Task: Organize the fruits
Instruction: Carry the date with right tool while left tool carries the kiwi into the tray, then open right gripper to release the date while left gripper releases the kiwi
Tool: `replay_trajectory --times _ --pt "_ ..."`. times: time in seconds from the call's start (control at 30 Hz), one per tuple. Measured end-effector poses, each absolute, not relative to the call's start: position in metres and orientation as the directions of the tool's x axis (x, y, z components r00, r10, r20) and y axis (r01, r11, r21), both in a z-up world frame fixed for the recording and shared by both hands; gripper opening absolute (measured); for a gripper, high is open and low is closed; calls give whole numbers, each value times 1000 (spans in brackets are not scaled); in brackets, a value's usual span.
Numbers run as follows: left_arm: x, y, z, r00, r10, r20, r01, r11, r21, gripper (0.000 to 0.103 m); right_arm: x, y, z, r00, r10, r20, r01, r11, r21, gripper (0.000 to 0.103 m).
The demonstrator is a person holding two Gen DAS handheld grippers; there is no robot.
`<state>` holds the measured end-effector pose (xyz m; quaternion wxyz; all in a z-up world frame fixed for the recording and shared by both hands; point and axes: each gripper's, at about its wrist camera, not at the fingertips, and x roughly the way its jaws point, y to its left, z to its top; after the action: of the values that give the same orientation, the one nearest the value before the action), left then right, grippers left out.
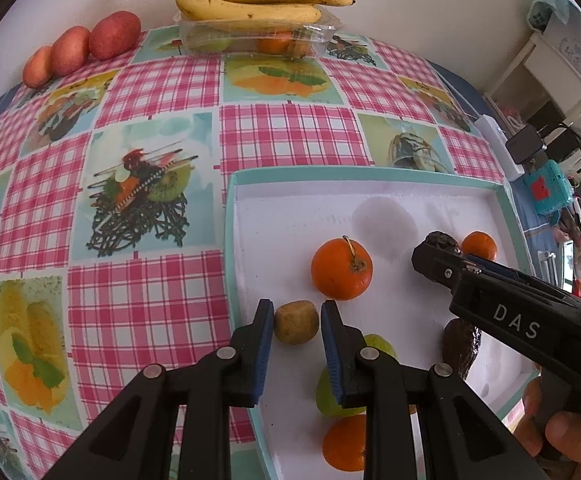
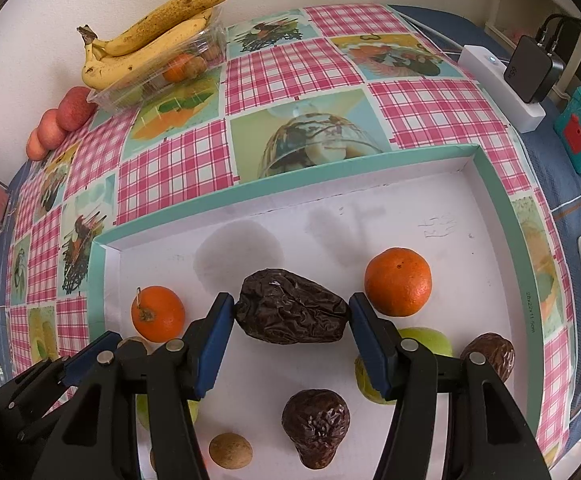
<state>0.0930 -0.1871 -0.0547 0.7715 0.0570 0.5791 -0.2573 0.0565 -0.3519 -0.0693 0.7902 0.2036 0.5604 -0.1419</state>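
Pinching a wrinkled date [image 2: 292,312], right gripper [image 2: 292,316]; left gripper [image 1: 296,322] clamps small brown fruit [image 1: 295,322].

Bright, even daylight; both views are sharp. Soft round shadows fall on the white tray [image 2: 430,200] floor. Fisheye bending curves the tablecloth [image 1: 150,280], with dark vignette at the corners.

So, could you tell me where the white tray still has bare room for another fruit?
The far strip of the tray, between its back rim and the two oranges, is bare, widest at the far right corner. The near half is crowded: dark wrinkled fruits, green apples and small brown fruit.
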Motion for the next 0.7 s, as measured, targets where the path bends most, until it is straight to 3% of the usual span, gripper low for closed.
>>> replay_trajectory --times 0.37,0.43,0.47,0.5,0.63,0.7 --pt "93 -173 -37 230 -316 -920 444 875 -190 29 55 -353 -69 333 8 -943 454 875 168 61" --pt "94 -167 -33 237 -314 -919 425 884 -192 43 55 -353 -69 332 11 -943 452 876 169 61" --pt "96 -160 -32 243 -315 -918 401 894 -200 62 55 -352 -68 330 12 -944 451 877 169 61" --pt "97 -155 -30 250 -319 -914 381 901 -210 68 55 -352 -68 328 13 -944 449 877 168 61" --pt "103 -135 -27 277 -298 -914 315 927 -206 70 55 -352 -68 321 15 -947 443 881 164 61" --pt "105 -126 -26 302 -263 -916 281 943 -178 81 54 -352 -67 319 20 -948 437 884 166 61"
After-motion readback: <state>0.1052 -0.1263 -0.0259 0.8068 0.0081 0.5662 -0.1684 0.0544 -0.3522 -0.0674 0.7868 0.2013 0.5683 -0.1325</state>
